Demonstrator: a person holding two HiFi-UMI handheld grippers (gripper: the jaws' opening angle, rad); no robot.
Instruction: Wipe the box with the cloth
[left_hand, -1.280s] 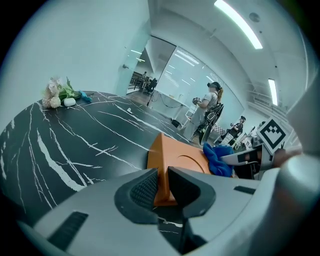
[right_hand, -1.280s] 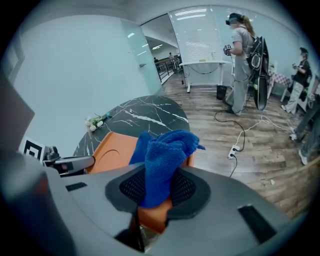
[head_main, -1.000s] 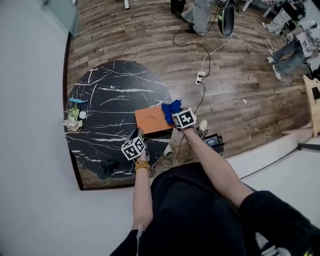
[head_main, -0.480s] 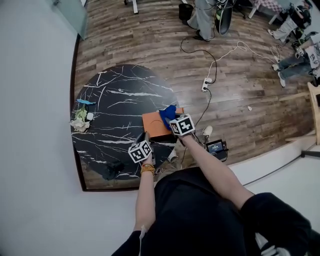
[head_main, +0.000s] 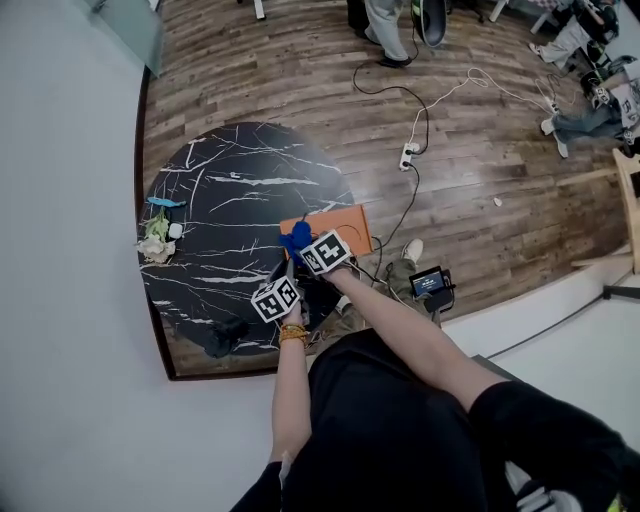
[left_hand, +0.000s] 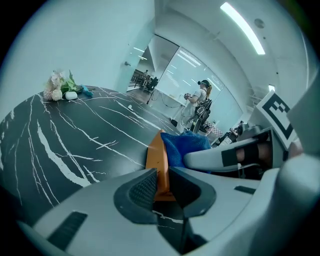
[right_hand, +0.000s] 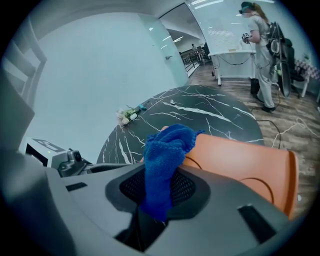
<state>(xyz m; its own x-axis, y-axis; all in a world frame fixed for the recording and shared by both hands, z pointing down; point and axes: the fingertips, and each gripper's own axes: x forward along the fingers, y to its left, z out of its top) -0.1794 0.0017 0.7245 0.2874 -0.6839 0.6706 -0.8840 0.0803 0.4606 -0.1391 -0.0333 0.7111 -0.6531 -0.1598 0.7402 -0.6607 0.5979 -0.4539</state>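
Nearest, the left gripper (left_hand: 162, 182) pinches the near edge of the flat orange rectangular box (head_main: 340, 226) between narrowly parted jaws that have just eased slightly wider. Just beyond, the right gripper (right_hand: 157, 190) is clamped on a crumpled blue terry cloth (right_hand: 164, 150) resting on the box's left end. The box lies flat at the right rim of the round black marble table (head_main: 215, 205), its long axis running left to right in the head view.

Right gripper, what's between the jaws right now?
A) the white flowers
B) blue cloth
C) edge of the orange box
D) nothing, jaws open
B: in the right gripper view, the right gripper has its jaws pinched on the blue cloth, which bunches up over the edge of the orange box.
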